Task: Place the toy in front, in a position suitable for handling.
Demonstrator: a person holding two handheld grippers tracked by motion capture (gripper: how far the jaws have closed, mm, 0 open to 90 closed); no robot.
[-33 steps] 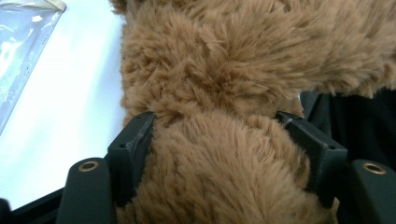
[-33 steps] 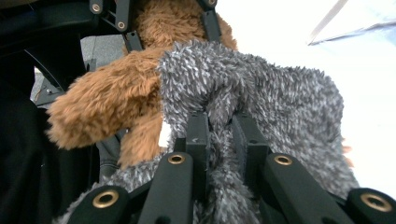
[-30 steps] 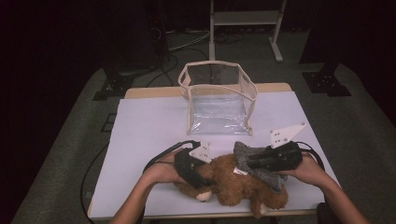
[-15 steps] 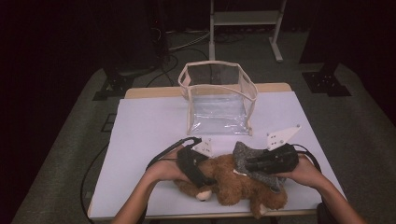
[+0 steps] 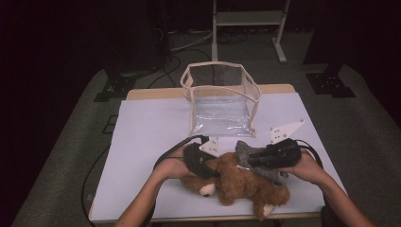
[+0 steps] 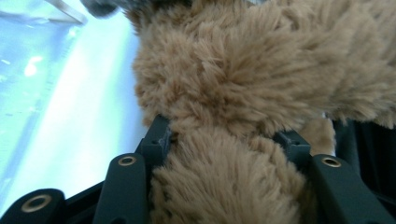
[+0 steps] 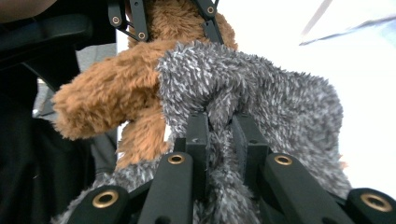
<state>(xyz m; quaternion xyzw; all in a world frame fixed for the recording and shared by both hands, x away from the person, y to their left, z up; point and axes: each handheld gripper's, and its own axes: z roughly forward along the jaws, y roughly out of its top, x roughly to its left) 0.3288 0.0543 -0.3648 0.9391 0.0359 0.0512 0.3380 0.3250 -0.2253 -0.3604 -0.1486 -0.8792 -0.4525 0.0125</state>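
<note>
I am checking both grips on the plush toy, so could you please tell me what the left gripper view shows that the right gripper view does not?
Left gripper view: the left gripper closed on a fold of the plush toy's brown fur, its fingers having just closed further.

Right gripper view: the right gripper pinching the grey fabric on the toy, with the other gripper's linkage behind.

Both: brown fur and the pale table.

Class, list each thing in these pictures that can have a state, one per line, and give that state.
Clear bag: upright, top open.
Brown plush toy: lying on the table, gripped at both ends.
Grey cloth: pinched, draped over the toy.
Left gripper: just closed on brown fur.
Right gripper: shut on the grey cloth.
</note>
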